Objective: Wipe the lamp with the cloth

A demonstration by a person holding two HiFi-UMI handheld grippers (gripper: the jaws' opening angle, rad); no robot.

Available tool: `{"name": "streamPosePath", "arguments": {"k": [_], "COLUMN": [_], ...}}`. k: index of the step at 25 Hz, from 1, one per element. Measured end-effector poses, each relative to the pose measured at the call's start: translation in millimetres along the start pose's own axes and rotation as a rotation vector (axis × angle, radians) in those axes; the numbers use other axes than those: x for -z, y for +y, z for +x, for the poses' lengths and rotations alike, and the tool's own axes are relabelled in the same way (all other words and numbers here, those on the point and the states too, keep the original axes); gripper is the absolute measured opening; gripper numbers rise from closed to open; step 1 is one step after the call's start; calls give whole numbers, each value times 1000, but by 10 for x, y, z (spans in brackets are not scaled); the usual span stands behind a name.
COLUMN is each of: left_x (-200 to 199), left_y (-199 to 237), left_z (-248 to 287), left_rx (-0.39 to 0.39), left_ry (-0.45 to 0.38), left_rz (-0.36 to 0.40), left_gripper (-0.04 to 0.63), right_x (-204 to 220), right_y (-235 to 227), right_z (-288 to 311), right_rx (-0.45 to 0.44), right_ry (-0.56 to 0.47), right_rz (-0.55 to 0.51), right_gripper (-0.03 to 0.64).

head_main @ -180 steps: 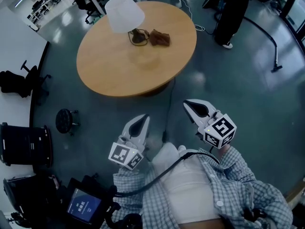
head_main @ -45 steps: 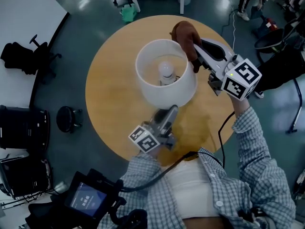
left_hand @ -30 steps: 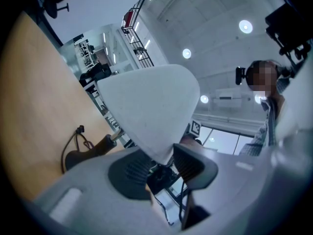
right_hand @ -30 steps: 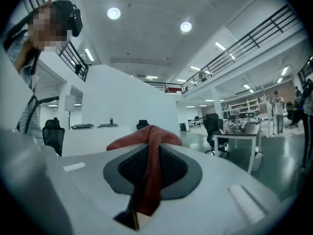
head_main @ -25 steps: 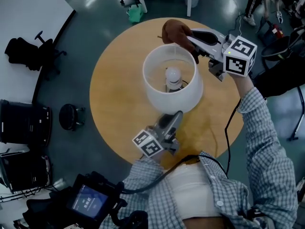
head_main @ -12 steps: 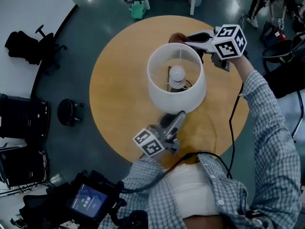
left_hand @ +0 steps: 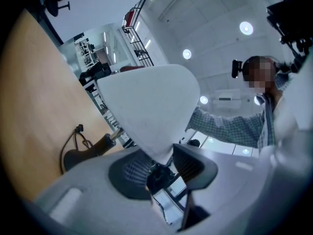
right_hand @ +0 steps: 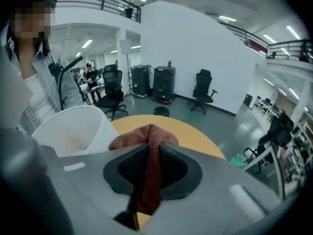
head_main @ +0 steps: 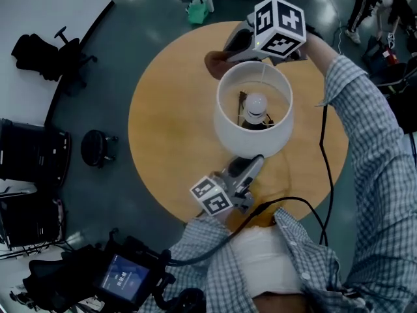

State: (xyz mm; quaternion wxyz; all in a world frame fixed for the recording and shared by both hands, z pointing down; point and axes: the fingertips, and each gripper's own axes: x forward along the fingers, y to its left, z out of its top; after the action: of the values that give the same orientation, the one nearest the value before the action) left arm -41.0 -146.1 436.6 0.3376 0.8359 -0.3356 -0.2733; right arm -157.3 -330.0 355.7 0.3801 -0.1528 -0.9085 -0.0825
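The lamp's white shade [head_main: 254,113] stands on the round wooden table [head_main: 169,129], with its bulb [head_main: 257,102] visible inside. My left gripper [head_main: 251,163] is shut on the near rim of the shade; in the left gripper view the shade's edge [left_hand: 146,106] is pinched between the jaws of my left gripper [left_hand: 161,159]. My right gripper [head_main: 229,52] is at the far side of the shade, shut on the brown cloth [head_main: 217,63]. In the right gripper view the cloth [right_hand: 149,173] hangs out of the jaws beside the shade [right_hand: 73,126].
The lamp's dark base [left_hand: 88,151] and cord [left_hand: 73,140] rest on the tabletop under the shade. A black cable [head_main: 324,142] runs along my right arm. On the floor at the left are a black stool [head_main: 96,147], office chairs [head_main: 49,54] and black cases [head_main: 29,168].
My right gripper has swung with the cloth from the shade's far right round to its far left, turning and dropping lower. The left gripper has kept its hold on the near rim.
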Motion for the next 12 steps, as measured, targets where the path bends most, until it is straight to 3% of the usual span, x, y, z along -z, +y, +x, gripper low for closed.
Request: {"name": "streamPosePath", "arguments": {"k": [7, 12], "left_x": [49, 43], "left_y": [-17, -2], "left_z": [5, 10], "left_rx": [12, 20], "left_ry": [6, 7], "left_rz": [-9, -14], "left_gripper": [132, 130], "right_x": [-250, -400], "right_y": [283, 451], "right_z": [297, 435], "right_rx": [-127, -161], "right_ry": [321, 455], "right_rz": [-357, -560], "right_gripper": [63, 63]}}
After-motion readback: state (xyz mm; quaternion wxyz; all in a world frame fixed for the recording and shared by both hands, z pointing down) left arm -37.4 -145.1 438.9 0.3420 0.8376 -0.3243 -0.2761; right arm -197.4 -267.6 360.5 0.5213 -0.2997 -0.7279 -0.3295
